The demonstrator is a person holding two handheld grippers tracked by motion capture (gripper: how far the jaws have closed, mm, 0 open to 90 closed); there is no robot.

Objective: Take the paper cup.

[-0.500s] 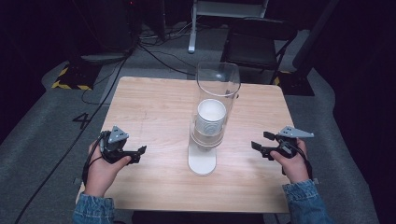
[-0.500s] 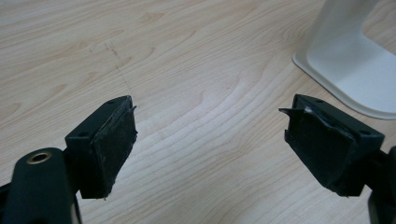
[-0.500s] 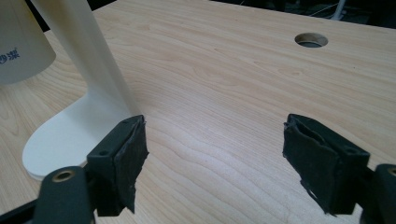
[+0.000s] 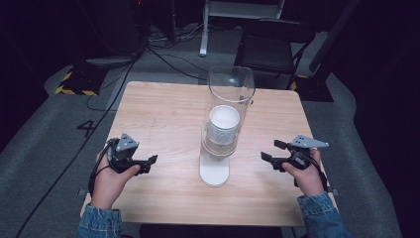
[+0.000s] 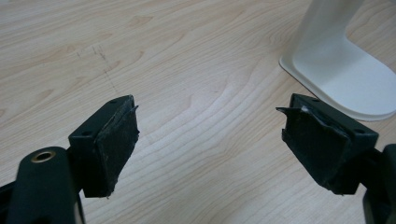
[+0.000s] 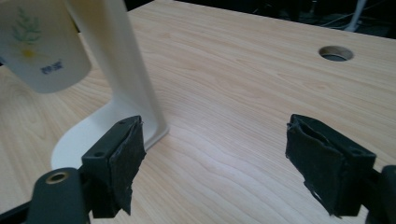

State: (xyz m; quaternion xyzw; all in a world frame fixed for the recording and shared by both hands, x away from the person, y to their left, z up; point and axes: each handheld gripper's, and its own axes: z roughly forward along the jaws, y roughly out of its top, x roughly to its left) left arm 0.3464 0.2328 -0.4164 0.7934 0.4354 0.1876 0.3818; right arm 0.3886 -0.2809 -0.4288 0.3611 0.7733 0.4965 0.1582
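Two claws rest spread and empty on the tabletop (image 4: 163,106): left claw (image 4: 148,163), right claw (image 4: 270,152). Between them stands a white cup dispenser (image 4: 218,148).

The pale wood-grain worktop (image 4: 163,114) is looking smooth and matt; the white plastic stand (image 6: 126,70) is showing a soft sheen beneath the glossy clear plastic tube (image 4: 231,87).

Dim room, grey carpet floor (image 4: 44,139), black chair (image 4: 270,49) behind wooden table (image 4: 163,109), cables (image 4: 163,54), hazard tape (image 4: 74,89)
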